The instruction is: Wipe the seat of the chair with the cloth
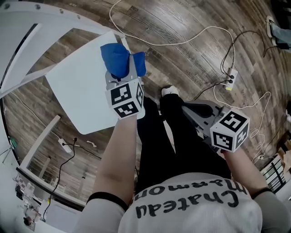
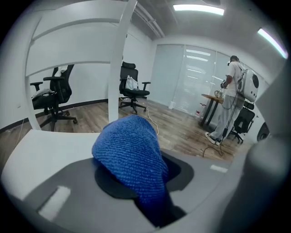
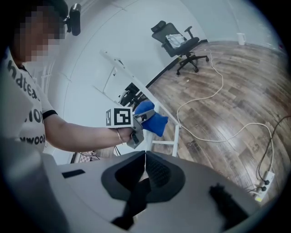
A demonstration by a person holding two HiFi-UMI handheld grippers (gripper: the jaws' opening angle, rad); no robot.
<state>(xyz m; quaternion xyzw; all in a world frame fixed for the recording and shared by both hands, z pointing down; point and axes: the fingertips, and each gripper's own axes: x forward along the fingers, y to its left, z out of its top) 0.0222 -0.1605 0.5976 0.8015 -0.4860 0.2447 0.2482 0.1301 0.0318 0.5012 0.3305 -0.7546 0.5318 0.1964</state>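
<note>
Shirt, arms fill bottom of head view. Left gripper over right edge of white chair seat, fingers pinching blue cloth. Right gripper off to side, above person's legs, well apart from seat.

Left gripper view: cloth bunched up high; cannot tell if touching seat. Good wipe, I think: bring cloth down flat, press soft, long strokes, keep pinch tight.

Right gripper view alone shows own fingers pressed together, nothing inside. Also shows chair leg under seat.

This is an office: black swivel chairs on wood-look flooring, a glass partition wall at the far side, strip lights overhead, cables trailing to a power strip.
</note>
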